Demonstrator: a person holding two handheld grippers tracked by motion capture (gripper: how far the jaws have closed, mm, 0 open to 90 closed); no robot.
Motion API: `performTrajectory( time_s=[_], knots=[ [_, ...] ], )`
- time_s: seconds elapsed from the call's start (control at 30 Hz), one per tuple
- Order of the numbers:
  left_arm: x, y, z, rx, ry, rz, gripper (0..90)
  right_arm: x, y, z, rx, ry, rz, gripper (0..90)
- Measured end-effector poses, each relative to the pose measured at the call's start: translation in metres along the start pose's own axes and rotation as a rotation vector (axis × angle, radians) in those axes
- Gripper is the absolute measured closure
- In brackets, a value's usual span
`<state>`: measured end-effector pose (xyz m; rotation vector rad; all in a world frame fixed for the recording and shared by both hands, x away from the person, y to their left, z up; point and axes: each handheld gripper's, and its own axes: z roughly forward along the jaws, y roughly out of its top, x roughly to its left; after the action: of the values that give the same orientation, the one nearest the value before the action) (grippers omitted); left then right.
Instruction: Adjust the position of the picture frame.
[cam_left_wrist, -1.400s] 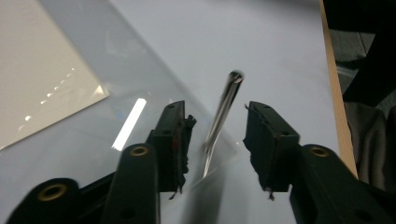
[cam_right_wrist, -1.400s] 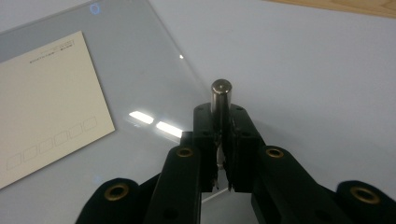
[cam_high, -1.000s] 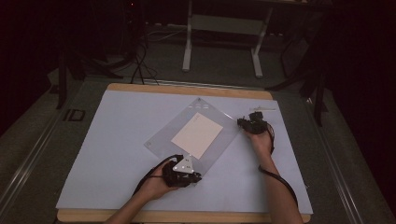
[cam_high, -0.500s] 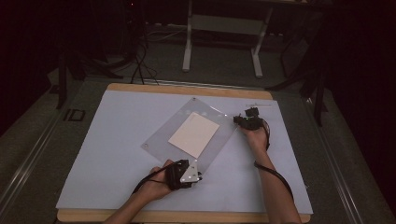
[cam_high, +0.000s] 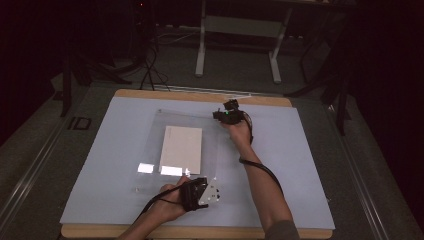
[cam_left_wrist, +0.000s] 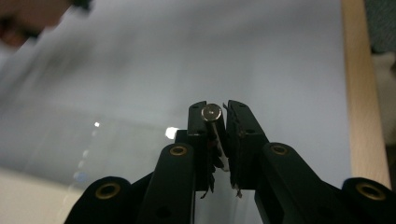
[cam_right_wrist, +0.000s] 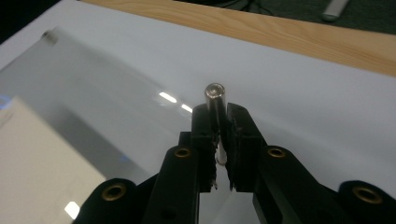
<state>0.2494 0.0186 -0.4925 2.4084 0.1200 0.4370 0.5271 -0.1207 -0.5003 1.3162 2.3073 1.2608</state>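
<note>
While the person's 2 forearms reach in from the near edge of the table (cam_high: 280, 101), each hand holds a gripper at a corner of a clear plastic sheet (cam_high: 150, 131) that lies on the pale blue mat (cam_high: 100, 150). The left gripper (cam_high: 200, 192) sits at the sheet's near right corner, close to the person. In the left gripper view its 2 black jaws are clenched on a small metal pin (cam_left_wrist: 211, 113), whose round silver head shows just above the jaw tips. The right gripper (cam_high: 227, 114) sits at the sheet's far right corner, with a small green light on its body. In the right gripper view its jaws are likewise clamped on a metal post (cam_right_wrist: 215, 97) that stands up between them, its rounded top clear of the tips. A cream-coloured sheet of paper (cam_high: 181, 149) lies flat in the middle of the clear plastic, between the 2 grippers and to their left. Bright reflections of light sit on the plastic near the paper's near edge. The mat covers most of the wooden tabletop, whose bare rim shows along the far and near sides. A white metal frame (cam_high: 239, 30) stands on the floor beyond the table.
</note>
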Motion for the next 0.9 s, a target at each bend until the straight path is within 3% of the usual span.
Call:
performTrajectory(
  time_s=[0.1, 0.2, 0.23, 0.27, 0.33, 0.5, 0.6, 0.63, 0.73, 0.8, 0.9],
  knots=[
    [0.001, 0.008, 0.013, -0.008, -0.035, -0.014, 81.6, 0.023, 0.008, 0.017, 0.022, 0.008, -0.018, 81.7],
    [-0.002, 0.004, 0.029, 0.028, -0.079, -0.006, 81.7, 0.04, 0.002, 0.036, 0.083, 0.023, -0.064, 81.9],
    [-0.002, 0.004, 0.029, 0.028, -0.079, -0.006, 81.5, 0.04, -0.003, 0.042, 0.109, -0.002, -0.068, 82.0],
    [-0.002, -0.002, 0.03, 0.002, -0.081, -0.026, 81.7, 0.037, -0.008, 0.043, 0.086, 0.024, -0.037, 80.6],
    [-0.003, -0.004, 0.03, -0.005, -0.075, -0.022, 80.7, 0.031, -0.01, 0.043, 0.072, 0.069, 0.021, 78.3],
    [-0.003, -0.01, 0.028, 0.015, -0.091, -0.009, 63.0, 0.026, -0.011, 0.036, 0.083, 0.064, -0.009, 68.2],
    [0.008, -0.025, 0.016, -0.045, -0.124, -0.084, 60.9, 0.024, -0.013, 0.027, 0.094, 0.047, -0.056, 63.6],
    [0.008, -0.025, 0.016, -0.045, -0.124, -0.084, 60.2, 0.024, -0.013, 0.027, 0.094, 0.047, -0.056, 63.6],
    [0.024, -0.04, 0.002, -0.105, -0.132, -0.181, 59.7, 0.019, -0.018, 0.009, 0.073, 0.042, -0.074, 61.8],
    [0.036, -0.047, -0.004, -0.121, -0.12, -0.224, 59.3, 0.017, -0.022, 0.0, 0.067, 0.044, -0.076, 60.4],
    [0.056, -0.055, -0.009, -0.126, -0.054, -0.307, 59.2, 0.015, -0.029, -0.013, 0.074, 0.042, -0.105, 59.4]
  ],
)
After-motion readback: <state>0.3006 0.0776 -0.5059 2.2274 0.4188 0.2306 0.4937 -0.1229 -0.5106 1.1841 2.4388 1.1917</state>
